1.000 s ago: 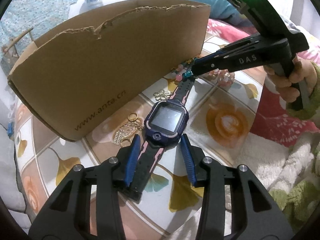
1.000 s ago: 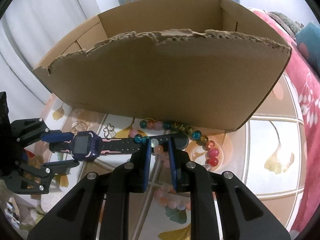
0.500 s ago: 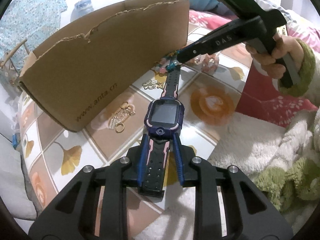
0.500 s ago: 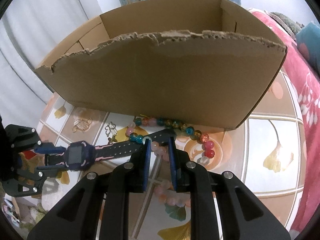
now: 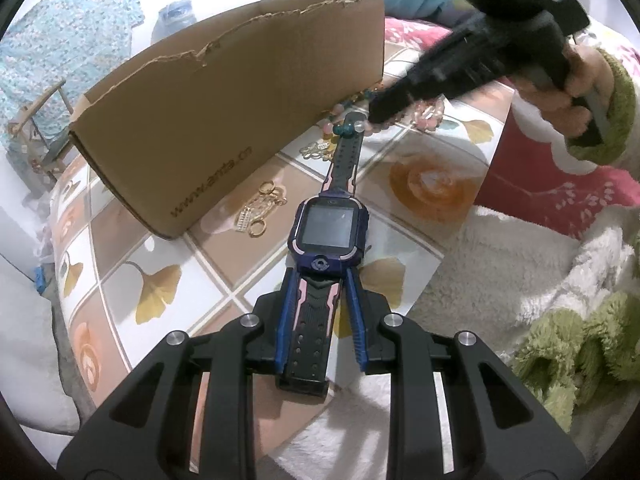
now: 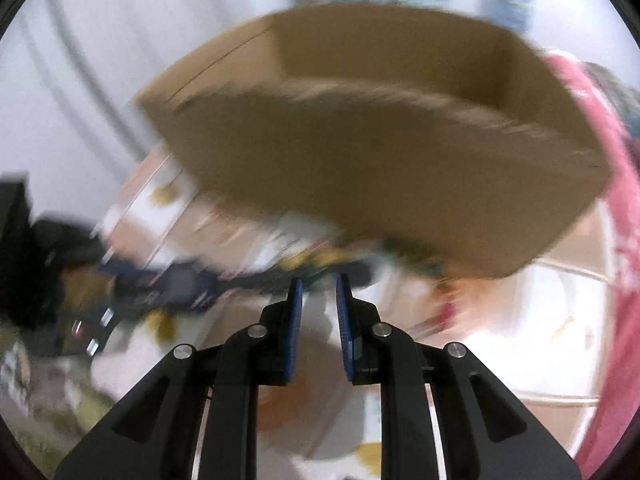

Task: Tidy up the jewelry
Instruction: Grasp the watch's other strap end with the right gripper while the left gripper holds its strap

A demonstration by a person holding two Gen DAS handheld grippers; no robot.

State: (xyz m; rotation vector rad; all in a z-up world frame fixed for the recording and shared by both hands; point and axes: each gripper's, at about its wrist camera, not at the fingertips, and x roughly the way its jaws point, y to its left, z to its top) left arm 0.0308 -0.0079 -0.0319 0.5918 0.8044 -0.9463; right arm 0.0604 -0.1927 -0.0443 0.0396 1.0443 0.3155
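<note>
left claw (image 5: 318,316) pinches the watch (image 5: 329,236) strap; right claw (image 6: 318,312) (blurred) looks narrow, its hold unclear. next: lift watch into box (image 5: 224,120).

Right wrist view blurred (cardboard box (image 6: 380,152) included)

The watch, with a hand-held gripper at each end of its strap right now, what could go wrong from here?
1. The left hand-held gripper clamps only the near strap of the watch, so it could twist or slip.
2. The far strap tip lies against the bead bracelet; lifting might drag the beads along.
3. The right wrist view is blurred, so whether the right hand-held gripper grips anything is unclear; it could bump the cardboard box.
</note>
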